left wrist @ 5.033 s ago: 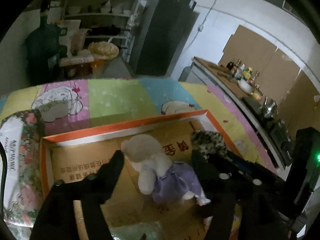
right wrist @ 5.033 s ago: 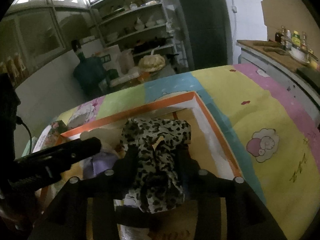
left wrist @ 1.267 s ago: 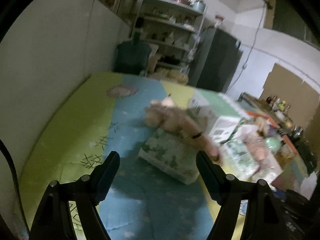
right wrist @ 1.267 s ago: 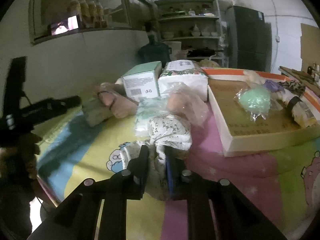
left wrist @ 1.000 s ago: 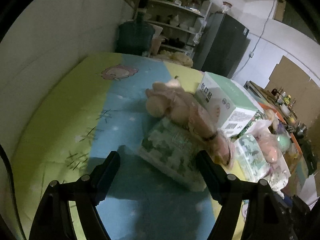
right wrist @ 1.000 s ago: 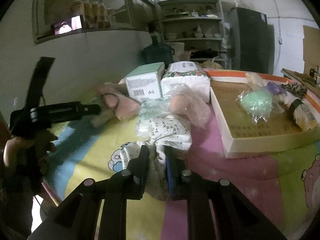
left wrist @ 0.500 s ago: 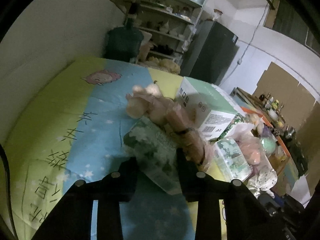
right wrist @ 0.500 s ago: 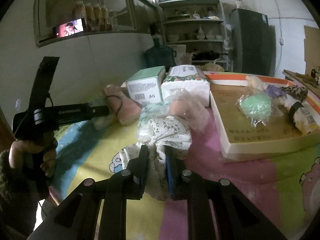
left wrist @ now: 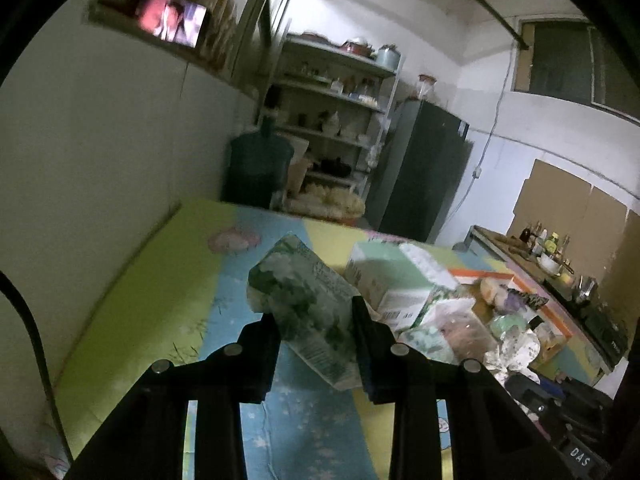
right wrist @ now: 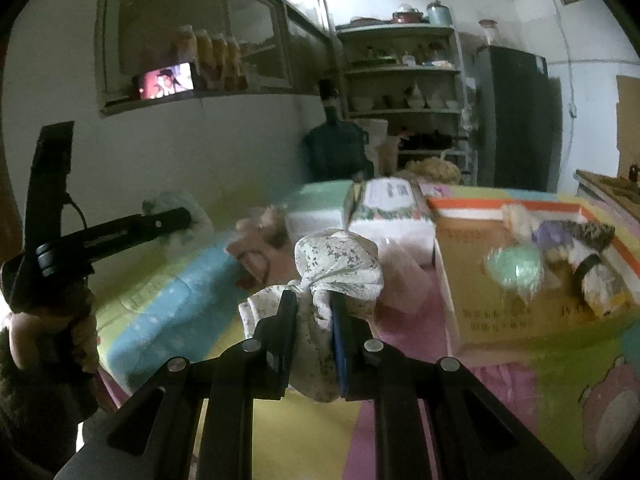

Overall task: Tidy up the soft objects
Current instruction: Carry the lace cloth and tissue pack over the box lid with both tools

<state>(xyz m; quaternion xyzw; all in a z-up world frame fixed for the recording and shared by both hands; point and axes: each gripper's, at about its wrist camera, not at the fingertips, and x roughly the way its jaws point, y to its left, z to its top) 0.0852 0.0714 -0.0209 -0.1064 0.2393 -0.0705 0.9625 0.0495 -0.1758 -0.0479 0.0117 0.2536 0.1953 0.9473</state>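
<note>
Left gripper: pinching green-white floral plastic soft pack, lifted clear of mat; light, squashy, slippery film, grip mid-body.
Right gripper: pinching white floral cloth bundle at gathered neck, raised near orange-rimmed cardboard tray edge; limp, light.

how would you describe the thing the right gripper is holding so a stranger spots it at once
Start at the orange-rimmed cardboard tray, then look left of it, above the colourful mat. The right gripper is shut on a knotted white cloth bundle; unlike the neighbouring boxes, it is limp with tiny dark flowers.

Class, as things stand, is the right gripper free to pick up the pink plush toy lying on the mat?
Probably not: the right gripper is shut on the floral cloth bundle, which hangs before the pink plush toy.
</note>
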